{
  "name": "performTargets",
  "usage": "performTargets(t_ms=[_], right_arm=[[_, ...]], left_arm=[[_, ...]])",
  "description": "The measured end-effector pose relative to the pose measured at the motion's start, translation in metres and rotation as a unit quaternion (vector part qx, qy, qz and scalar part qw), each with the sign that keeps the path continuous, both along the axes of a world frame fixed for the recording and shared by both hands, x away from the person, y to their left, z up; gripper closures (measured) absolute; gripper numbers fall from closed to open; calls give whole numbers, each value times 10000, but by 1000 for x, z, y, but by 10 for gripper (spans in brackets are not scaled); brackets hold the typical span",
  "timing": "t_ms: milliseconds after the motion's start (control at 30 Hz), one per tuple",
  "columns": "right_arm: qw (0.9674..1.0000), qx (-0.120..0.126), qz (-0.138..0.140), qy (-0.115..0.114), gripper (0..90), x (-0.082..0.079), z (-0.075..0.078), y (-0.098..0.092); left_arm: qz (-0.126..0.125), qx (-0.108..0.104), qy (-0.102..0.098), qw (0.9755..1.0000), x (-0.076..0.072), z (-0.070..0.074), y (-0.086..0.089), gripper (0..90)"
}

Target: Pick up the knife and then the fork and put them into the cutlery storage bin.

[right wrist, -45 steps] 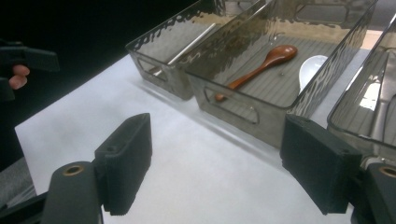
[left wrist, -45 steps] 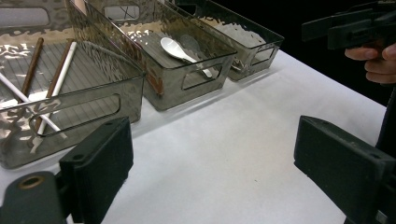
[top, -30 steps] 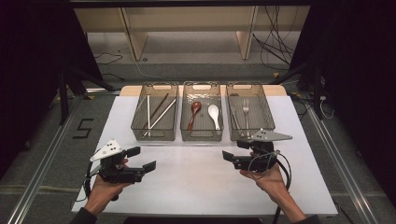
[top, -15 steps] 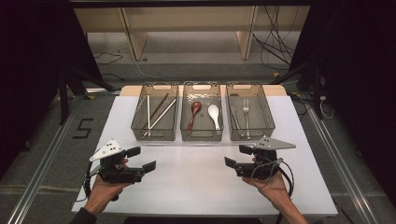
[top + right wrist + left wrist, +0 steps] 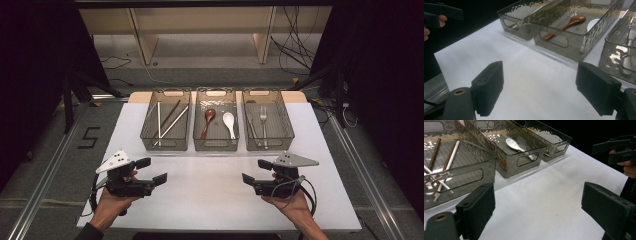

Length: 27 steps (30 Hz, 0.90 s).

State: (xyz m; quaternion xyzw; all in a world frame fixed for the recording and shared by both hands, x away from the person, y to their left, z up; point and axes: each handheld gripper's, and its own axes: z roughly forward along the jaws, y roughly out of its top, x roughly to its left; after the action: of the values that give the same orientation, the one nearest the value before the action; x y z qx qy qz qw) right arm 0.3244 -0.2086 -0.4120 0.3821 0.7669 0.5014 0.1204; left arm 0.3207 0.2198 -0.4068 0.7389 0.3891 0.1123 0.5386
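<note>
High view: my right claw (image 5: 254, 171) has slid back toward me and a little outward since a second ago, while my left claw (image 5: 151, 171) has stayed put. Both now sit low over the bare white bench (image 5: 210, 195), jaws spread wide and holding nothing, so I judge I am at rest between picks. Nearest cutlery lies well ahead: the white spoon (image 5: 229, 123) and the brown spoon (image 5: 207, 120) in the middle bin (image 5: 216, 146). Between the claws the bench is open; its near edge lies just behind my hands.
</note>
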Motion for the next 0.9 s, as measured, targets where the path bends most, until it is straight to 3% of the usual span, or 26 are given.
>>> performTargets(t_ms=[333, 500, 900], right_arm=[[10000, 21, -59, -68, 232, -8, -1, -3], [9999, 0, -70, -112, 223, -9, -1, -3], [9999, -29, -63, -130, 218, -9, 0, -3]], left_arm=[[-41, 27, 25, 10000, -1, -1, -1, 111], [-5, 5, -48, 10000, -2, 0, -1, 111], [-7, -4, -13, 10000, -1, 0, -1, 111]])
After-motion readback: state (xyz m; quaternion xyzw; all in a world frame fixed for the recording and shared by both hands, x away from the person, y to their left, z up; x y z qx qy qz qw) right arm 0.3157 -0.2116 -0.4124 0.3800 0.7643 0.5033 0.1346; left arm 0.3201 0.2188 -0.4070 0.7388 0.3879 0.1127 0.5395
